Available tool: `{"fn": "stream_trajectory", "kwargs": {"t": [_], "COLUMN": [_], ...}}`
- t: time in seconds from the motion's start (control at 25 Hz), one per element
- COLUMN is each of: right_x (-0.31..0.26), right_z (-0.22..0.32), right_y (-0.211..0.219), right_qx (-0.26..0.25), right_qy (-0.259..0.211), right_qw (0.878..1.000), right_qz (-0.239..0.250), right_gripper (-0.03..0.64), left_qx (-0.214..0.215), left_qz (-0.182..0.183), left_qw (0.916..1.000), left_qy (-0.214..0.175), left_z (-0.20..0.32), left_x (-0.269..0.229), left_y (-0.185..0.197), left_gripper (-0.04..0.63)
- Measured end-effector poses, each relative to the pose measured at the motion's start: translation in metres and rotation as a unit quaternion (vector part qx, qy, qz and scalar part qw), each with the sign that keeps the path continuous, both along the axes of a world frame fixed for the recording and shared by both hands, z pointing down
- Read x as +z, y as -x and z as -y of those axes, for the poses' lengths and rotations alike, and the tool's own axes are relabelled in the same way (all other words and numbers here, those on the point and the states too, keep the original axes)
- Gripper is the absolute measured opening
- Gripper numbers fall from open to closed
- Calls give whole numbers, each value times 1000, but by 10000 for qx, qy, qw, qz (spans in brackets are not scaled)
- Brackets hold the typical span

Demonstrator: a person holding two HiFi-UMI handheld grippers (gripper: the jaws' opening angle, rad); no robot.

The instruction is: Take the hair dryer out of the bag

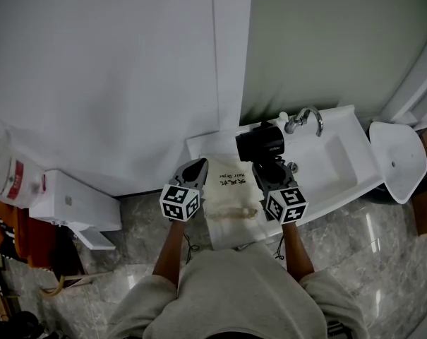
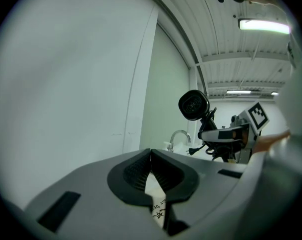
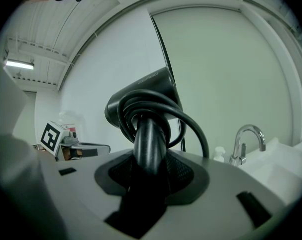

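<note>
A black hair dryer [image 1: 261, 143] with its cord coiled round the handle is up in the air over the sink counter. My right gripper [image 1: 269, 171] is shut on the handle [image 3: 150, 144], with the barrel [image 3: 141, 96] standing above the jaws. The cream cloth bag [image 1: 231, 196], printed with dark lettering, lies flat on the counter's front edge between the two grippers. My left gripper [image 1: 194, 168] hovers at the bag's left side, its jaws shut tip to tip. A strip of the bag's cloth [image 2: 154, 191] shows below them through the gap behind the pads.
A white sink counter [image 1: 354, 161] with a chrome tap [image 1: 305, 119] runs to the right, and a small white bottle [image 1: 284, 116] stands beside the tap. White wall panels stand behind. A white toilet [image 1: 75, 203] is at the left, a white lid [image 1: 397, 157] at the right.
</note>
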State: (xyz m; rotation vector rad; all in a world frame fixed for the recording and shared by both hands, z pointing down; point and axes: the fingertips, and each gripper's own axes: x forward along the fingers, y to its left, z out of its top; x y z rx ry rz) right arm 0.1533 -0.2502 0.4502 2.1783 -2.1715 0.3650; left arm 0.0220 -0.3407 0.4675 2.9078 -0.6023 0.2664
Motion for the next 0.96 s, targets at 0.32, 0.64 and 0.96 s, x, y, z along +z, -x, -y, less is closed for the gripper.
{"fn": "stream_trajectory", "kwargs": {"t": [0.32,0.64,0.96], "right_x": [6,5,6], "right_z": [-10,-14,-11], "right_y": [-9,-11,-12], "right_qx": [89,80,42], "right_qy": [11,13,-20], "right_qw": [9999,10000,10000], "right_qz": [80,32,39], "right_gripper": [160,160,160], "left_qx": [-34,-19,-26], "left_qz": [-36,-6,91], "left_qw": [10000,10000,9999], "left_qy": [50,80,81], "left_z": [0,-5,-3], "left_x": [0,5,12], "left_y": [-3,-9,-13], "left_gripper": [11,11,11]}}
